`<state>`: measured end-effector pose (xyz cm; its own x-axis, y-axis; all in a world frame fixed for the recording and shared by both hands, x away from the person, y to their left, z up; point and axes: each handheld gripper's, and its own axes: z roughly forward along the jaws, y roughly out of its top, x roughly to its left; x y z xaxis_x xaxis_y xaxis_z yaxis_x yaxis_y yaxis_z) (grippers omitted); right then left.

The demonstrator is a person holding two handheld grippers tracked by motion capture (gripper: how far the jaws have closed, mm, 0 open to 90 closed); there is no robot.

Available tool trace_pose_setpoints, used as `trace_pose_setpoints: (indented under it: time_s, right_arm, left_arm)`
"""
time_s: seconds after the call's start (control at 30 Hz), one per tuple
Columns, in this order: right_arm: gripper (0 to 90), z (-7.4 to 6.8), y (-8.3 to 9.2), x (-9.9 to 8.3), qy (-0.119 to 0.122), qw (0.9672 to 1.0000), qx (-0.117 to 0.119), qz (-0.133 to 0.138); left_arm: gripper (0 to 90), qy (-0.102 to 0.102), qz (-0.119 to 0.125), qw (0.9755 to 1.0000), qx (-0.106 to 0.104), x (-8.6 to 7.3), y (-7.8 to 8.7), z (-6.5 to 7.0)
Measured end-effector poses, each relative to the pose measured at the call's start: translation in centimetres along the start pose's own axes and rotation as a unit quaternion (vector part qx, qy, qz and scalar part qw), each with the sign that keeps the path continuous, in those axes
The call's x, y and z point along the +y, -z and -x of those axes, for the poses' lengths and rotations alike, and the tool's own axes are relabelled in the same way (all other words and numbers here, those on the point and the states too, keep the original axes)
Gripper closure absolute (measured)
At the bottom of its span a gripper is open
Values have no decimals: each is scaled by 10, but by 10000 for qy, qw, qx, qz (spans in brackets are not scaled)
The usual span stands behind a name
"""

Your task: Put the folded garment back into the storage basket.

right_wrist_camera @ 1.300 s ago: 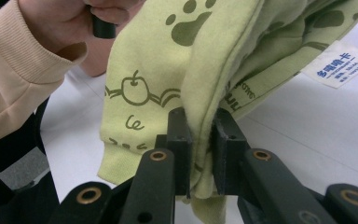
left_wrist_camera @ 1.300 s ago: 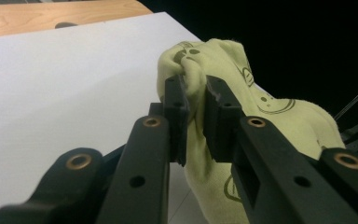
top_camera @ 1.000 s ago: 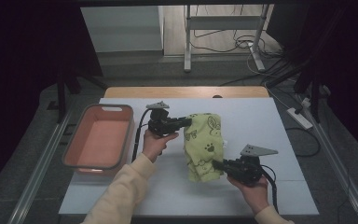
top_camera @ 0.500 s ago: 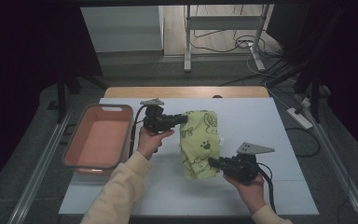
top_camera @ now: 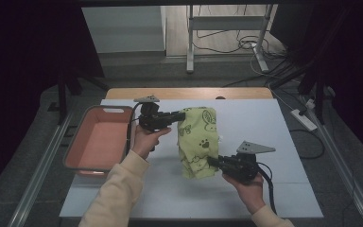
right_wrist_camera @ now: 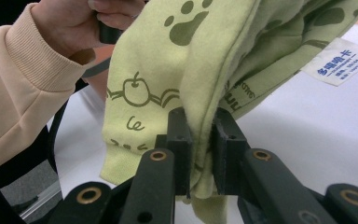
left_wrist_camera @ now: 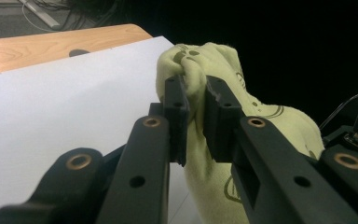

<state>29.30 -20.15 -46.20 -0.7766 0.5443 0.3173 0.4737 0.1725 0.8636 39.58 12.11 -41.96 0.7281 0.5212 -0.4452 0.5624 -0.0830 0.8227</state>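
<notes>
A yellow-green cloth (top_camera: 197,142) printed with paw marks and cartoon drawings hangs above the white table top, stretched between both grippers. My left gripper (top_camera: 182,115) is shut on the cloth's far upper edge; in the left gripper view the fabric (left_wrist_camera: 200,70) bunches between its black jaws (left_wrist_camera: 196,107). My right gripper (top_camera: 211,161) is shut on the near lower edge, and in the right gripper view a fold of the cloth (right_wrist_camera: 168,79) is pinched between its jaws (right_wrist_camera: 201,144). A white label (right_wrist_camera: 340,60) is sewn to the cloth.
A pinkish-orange tray (top_camera: 99,142) sits at the left edge of the white sheet (top_camera: 283,137). The wooden table edge (top_camera: 189,93) shows behind. A power strip (top_camera: 303,119) and cables lie on the floor at right. A cream sleeve (right_wrist_camera: 23,88) is close to the cloth.
The left gripper has lifted a little with the cloth's far edge, so the cloth hangs higher off the table. The right gripper has stayed where it was.
</notes>
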Motion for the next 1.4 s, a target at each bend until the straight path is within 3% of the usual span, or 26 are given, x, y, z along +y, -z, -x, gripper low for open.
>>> trace_pose_setpoints:
  time_s: [0.97,1.4]
  right_arm:
    - [789,-14,-34,19,110,9995,272,88]
    - [789,-17,-44,23,123,9993,354,86]
  left_arm:
    - [792,67,121,9997,224,6,43,-13]
    - [792,116,113,9994,296,6,52,-19]
